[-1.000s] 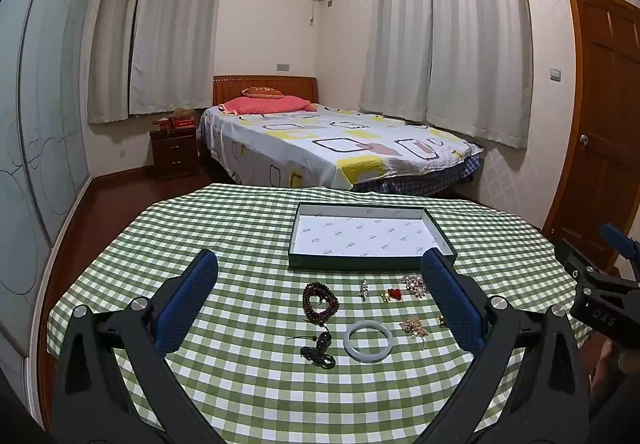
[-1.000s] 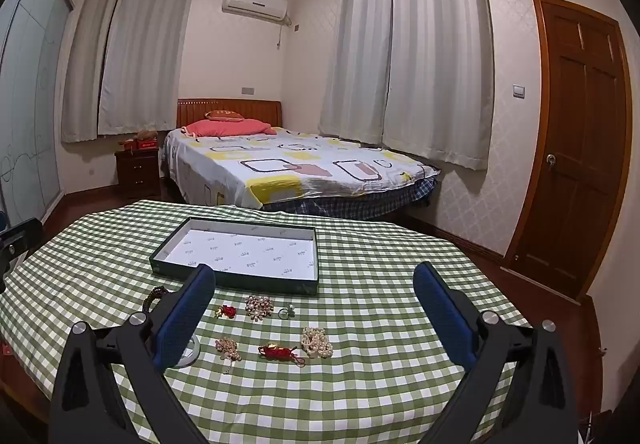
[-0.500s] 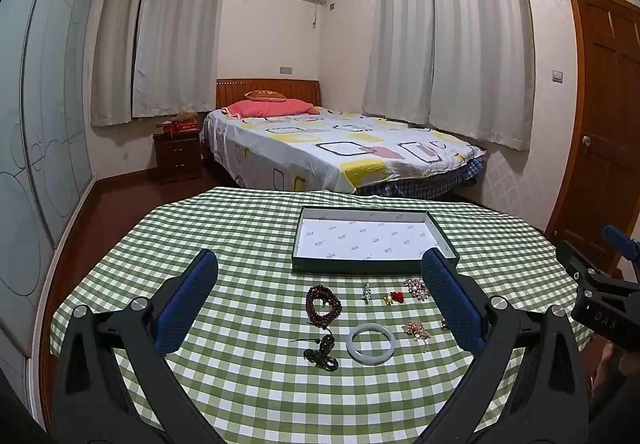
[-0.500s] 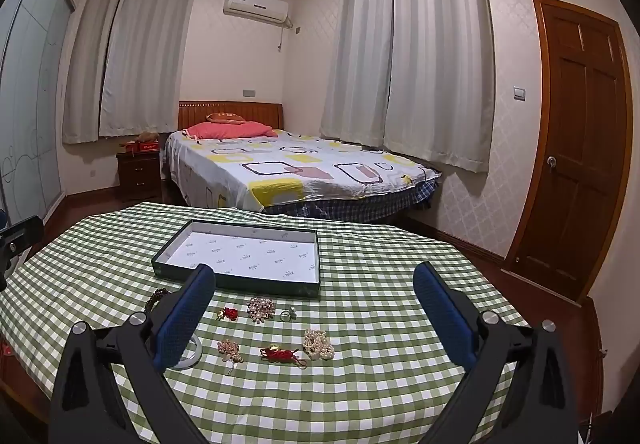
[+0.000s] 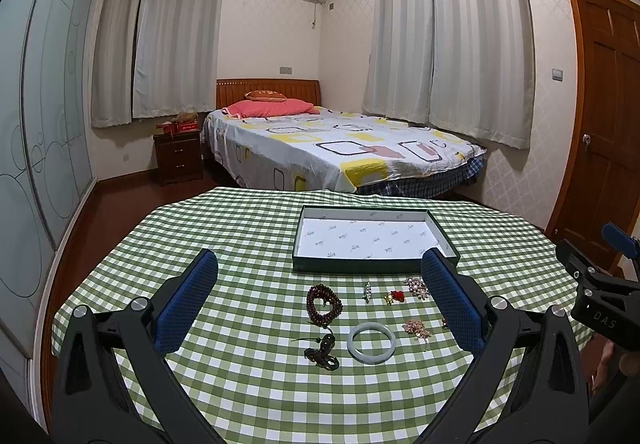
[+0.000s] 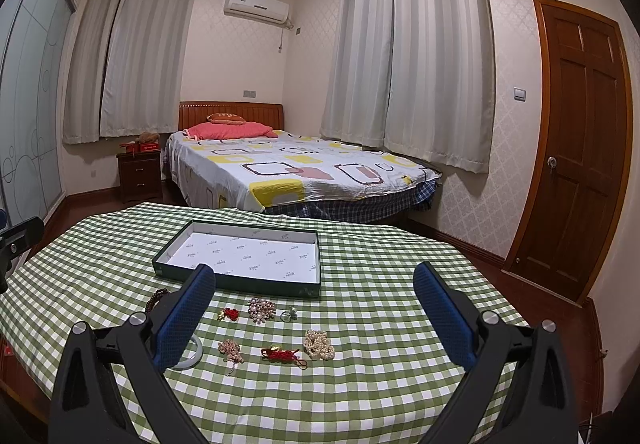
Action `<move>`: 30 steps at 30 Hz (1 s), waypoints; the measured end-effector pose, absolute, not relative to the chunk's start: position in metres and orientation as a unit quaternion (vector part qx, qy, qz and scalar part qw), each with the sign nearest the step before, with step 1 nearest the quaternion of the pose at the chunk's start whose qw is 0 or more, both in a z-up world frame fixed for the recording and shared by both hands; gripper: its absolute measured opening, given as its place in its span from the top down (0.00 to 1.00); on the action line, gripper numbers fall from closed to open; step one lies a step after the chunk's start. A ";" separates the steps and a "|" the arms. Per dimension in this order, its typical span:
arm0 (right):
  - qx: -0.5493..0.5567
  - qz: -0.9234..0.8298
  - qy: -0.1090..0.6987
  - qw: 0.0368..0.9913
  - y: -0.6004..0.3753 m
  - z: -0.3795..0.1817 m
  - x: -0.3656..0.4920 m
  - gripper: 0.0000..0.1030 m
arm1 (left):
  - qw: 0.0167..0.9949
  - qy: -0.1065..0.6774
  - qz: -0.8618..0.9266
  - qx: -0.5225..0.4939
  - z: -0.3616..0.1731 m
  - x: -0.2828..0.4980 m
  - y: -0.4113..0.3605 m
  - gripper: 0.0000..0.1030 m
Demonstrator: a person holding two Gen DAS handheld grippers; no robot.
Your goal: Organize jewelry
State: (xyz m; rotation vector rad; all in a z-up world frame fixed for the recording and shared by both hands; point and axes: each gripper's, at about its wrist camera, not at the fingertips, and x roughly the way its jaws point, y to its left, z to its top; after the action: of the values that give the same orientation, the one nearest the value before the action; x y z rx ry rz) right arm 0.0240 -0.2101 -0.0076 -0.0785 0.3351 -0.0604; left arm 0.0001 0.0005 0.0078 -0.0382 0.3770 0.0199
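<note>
Lying on the checked tablecloth [image 5: 248, 244] in two loose rows, the jewelry waits just near of the green box [image 5: 374, 267], which holds nothing. The box has its long axis left to right, and its open side faces up.

The left gripper [image 5: 320, 300] hangs above the table with its jaws wide apart, holding nothing. Ahead of it, between its fingers, are the dark bead bracelet [image 5: 323, 304], the pale bangle [image 5: 371, 338] and a black cord piece [image 5: 321, 353]. The bangle lies flat, so it has no long axis.

The right gripper [image 6: 316, 308] is also spread open and empty. In front of it are the red knot [image 6: 283, 354], lying long from left to right, the pearl cluster [image 6: 318, 344] and a small ring [image 6: 289, 314].

I judge each gripper is nearer to its own side of the rows, and every piece must travel away to the far side, into the box.
</note>
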 end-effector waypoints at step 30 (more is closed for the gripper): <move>-0.037 -0.027 0.167 0.985 -0.209 -0.007 0.025 0.06 | 0.982 0.189 0.011 -0.021 0.005 -0.001 0.003 0.04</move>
State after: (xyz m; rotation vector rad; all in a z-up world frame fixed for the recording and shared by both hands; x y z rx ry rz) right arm 0.0246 -0.2090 -0.0070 -0.0753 0.3365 -0.0542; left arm -0.0015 0.0028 0.0051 -0.0417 0.3801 0.0219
